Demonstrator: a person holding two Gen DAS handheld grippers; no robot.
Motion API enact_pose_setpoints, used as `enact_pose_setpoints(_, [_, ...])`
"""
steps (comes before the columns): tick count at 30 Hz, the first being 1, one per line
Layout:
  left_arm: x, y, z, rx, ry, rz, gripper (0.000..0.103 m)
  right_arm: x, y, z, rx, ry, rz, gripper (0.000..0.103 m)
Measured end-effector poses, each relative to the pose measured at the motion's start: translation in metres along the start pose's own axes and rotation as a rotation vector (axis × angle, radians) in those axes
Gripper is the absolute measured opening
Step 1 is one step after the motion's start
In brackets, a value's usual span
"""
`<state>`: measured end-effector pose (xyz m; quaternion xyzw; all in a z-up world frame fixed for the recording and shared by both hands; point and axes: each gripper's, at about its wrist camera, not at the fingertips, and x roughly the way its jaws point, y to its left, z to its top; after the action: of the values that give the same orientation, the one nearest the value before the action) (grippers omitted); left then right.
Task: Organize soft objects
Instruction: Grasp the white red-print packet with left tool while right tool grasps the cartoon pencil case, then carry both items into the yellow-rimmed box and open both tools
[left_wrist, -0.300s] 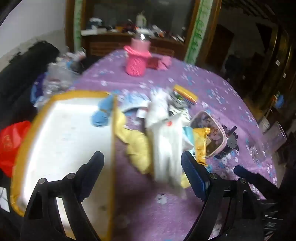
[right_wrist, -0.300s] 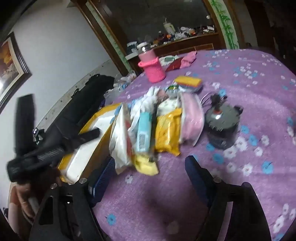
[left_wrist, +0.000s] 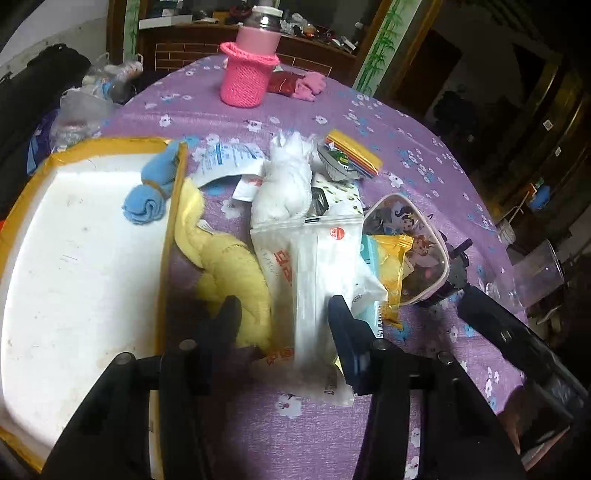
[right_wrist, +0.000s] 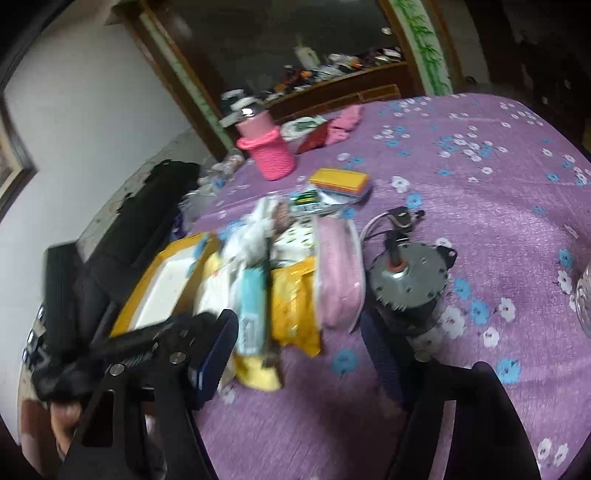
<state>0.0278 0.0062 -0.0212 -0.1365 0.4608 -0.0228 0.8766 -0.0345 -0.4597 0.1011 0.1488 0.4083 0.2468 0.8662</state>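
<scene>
A yellow-rimmed white tray (left_wrist: 162, 266) lies at the left with a rolled blue cloth (left_wrist: 147, 192) in it. Beside it lies a pile: a yellow towel (left_wrist: 229, 269), a white plastic packet (left_wrist: 317, 280), a white cloth bundle (left_wrist: 284, 184), a yellow snack bag (left_wrist: 391, 266) and a cartoon pouch (left_wrist: 417, 236). My left gripper (left_wrist: 284, 325) is open, its fingers either side of the packet's and towel's near ends. My right gripper (right_wrist: 299, 350) is open above the yellow snack bag (right_wrist: 295, 295), the light-blue pack (right_wrist: 251, 302) and the pink pouch (right_wrist: 336, 266).
A pink knitted-sleeve bottle (left_wrist: 251, 66) and pink gloves (left_wrist: 310, 85) stand at the far side of the purple flowered tablecloth (right_wrist: 480, 206). A grey motor (right_wrist: 406, 284) stands right of the pile. A clear cup (left_wrist: 535, 273) sits at the right edge. A yellow notepad (right_wrist: 340, 181).
Both grippers have moved forward and closer to the pile. The left gripper's fingers now flank the white packet and yellow towel.
</scene>
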Motion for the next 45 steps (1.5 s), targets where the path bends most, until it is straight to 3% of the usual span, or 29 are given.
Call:
enact_pose_setpoints(5, [-0.001,0.000,0.001,-0.005,0.014,-0.010,0.048,0.041,-0.009,0.012,0.051,0.007,-0.030,0.062])
enact_pose_setpoints(6, [-0.001,-0.001,-0.001,0.002,0.003,-0.004,0.048,0.043,-0.007,0.016,-0.028,-0.123,-0.015,0.062])
enact_pose_setpoints(7, [-0.002,-0.002,-0.001,0.013,-0.001,-0.004,0.048,0.048,-0.008,0.018,-0.025,-0.125,-0.025,0.060])
enact_pose_setpoints(8, [-0.002,-0.003,-0.001,0.021,0.002,-0.008,0.048,0.047,-0.005,0.020,-0.058,-0.171,-0.052,0.055])
enact_pose_setpoints(9, [-0.002,-0.002,-0.002,0.019,0.010,-0.016,0.048,0.048,-0.002,0.020,-0.053,-0.153,-0.085,0.053])
enact_pose_setpoints(10, [-0.010,0.002,-0.005,0.017,0.024,-0.078,0.045,0.051,-0.001,0.019,-0.063,-0.152,-0.108,0.049])
enact_pose_setpoints(13, [-0.013,0.001,-0.008,0.016,0.027,-0.096,0.037,0.048,0.007,0.017,-0.114,-0.152,-0.245,0.033])
enact_pose_setpoints(16, [-0.016,0.003,-0.011,0.010,0.017,-0.129,0.037,0.033,0.015,0.015,-0.161,-0.156,-0.312,0.032])
enact_pose_setpoints(21, [-0.018,-0.002,-0.012,0.015,-0.003,-0.071,0.037,0.037,0.009,0.012,-0.119,-0.086,-0.275,0.031])
enact_pose_setpoints(26, [-0.014,-0.003,-0.014,-0.004,0.007,-0.044,0.037,0.017,0.024,0.008,-0.127,-0.092,-0.273,0.031])
enact_pose_setpoints(27, [-0.012,-0.003,-0.013,-0.009,0.014,-0.048,0.033,0.012,0.026,0.005,-0.133,-0.098,-0.269,0.031])
enact_pose_setpoints(28, [-0.012,-0.004,-0.013,-0.013,0.010,-0.052,0.017,0.007,0.028,0.006,-0.135,-0.105,-0.260,0.030])
enact_pose_setpoints(29, [-0.013,-0.005,-0.012,-0.010,0.004,-0.061,0.013,0.002,0.030,0.006,-0.131,-0.113,-0.254,0.030])
enact_pose_setpoints(40, [-0.051,-0.010,-0.015,-0.034,-0.064,-0.126,0.011,-0.070,0.029,-0.016,-0.075,-0.213,-0.135,0.031])
enact_pose_setpoints(45, [-0.087,0.007,-0.020,-0.091,-0.078,-0.197,0.011,-0.098,0.043,-0.027,-0.080,-0.198,-0.036,0.031])
